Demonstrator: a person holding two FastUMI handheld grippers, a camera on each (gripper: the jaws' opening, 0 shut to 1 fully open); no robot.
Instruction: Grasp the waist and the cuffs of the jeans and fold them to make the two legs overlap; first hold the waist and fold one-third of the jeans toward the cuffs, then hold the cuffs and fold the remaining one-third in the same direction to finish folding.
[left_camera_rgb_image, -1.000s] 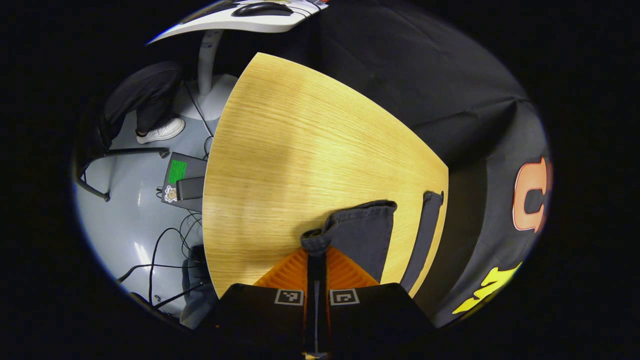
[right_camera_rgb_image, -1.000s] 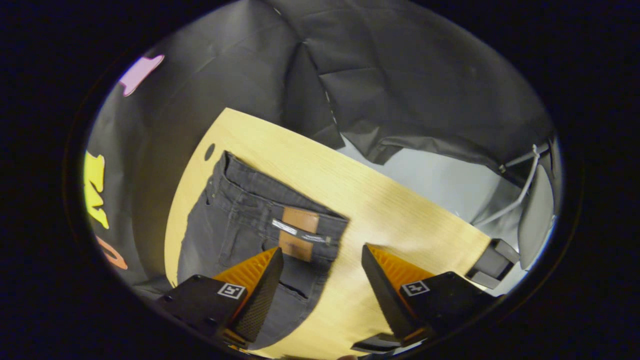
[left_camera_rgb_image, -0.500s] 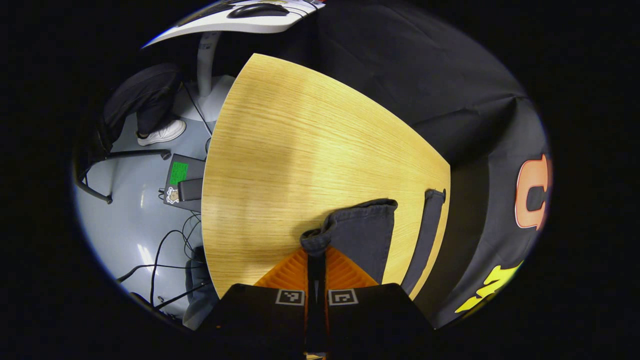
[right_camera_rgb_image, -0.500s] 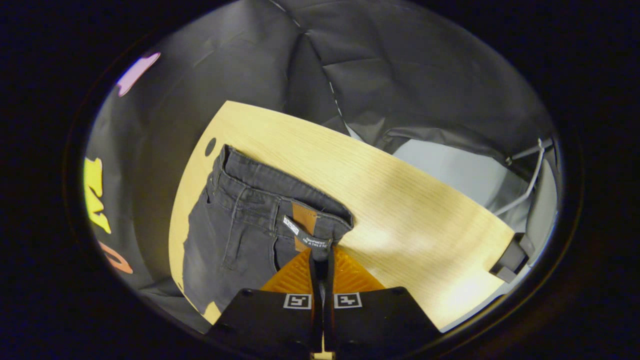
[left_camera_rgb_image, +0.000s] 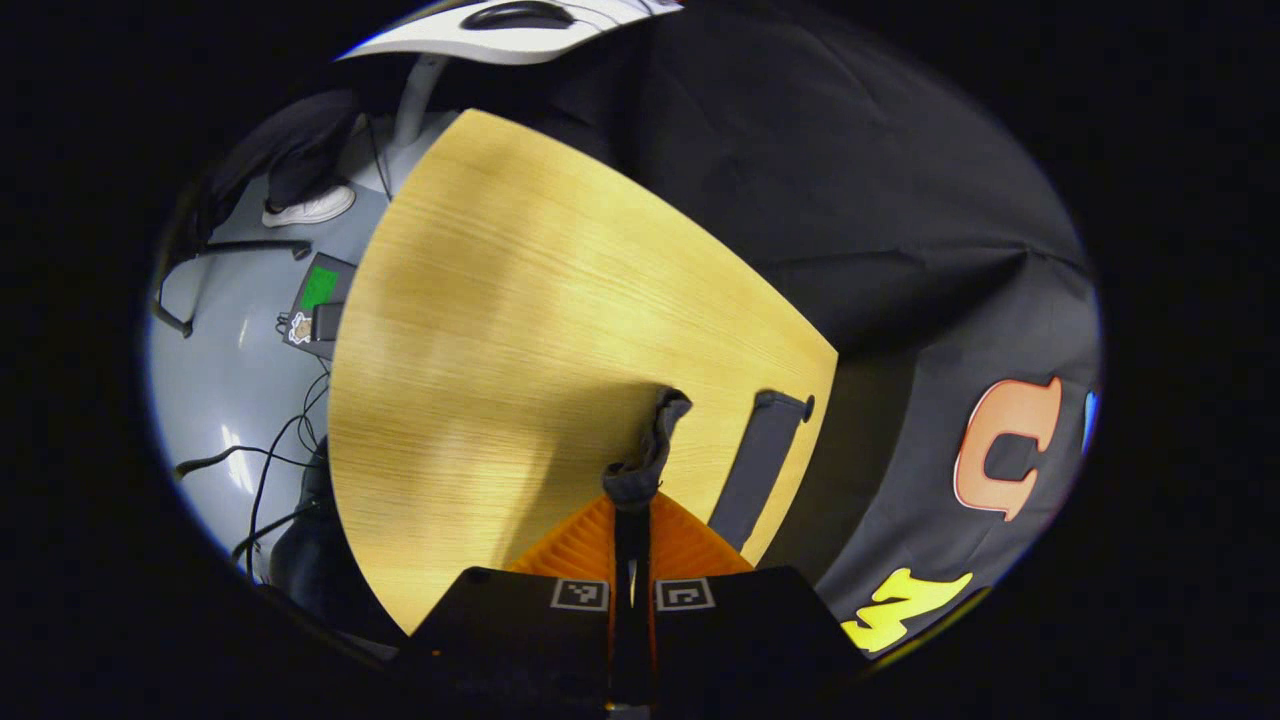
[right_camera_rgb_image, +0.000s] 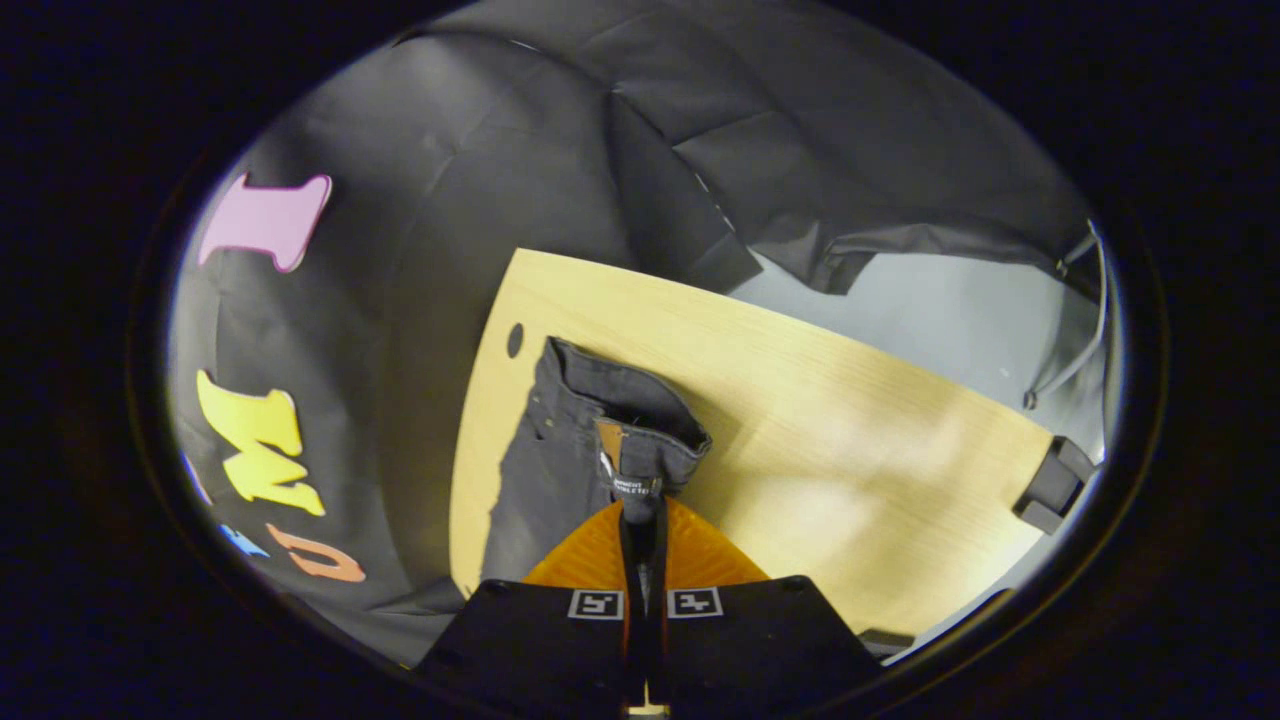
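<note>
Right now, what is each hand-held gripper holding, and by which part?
Left hand-held gripper is shut on the jeans' cuff. Right hand-held gripper is shut on the jeans' waistband, by the label patch.

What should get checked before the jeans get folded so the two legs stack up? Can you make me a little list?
1. Left gripper pinching the near cuff: ok, fingers closed on the bunched hem.
2. Right gripper pinching the waist: ok, closed on the waistband by the tag.
3. Both held ends lifted off the table: ok, the cloth rises at each grip.
4. Other leg lying flat to fold onto: ok, it lies straight near the table's far edge.
5. Middle of the jeans free of twists: cannot tell, hidden between the views.
6. Room on the table beside the jeans: ok, bare wood.
</note>
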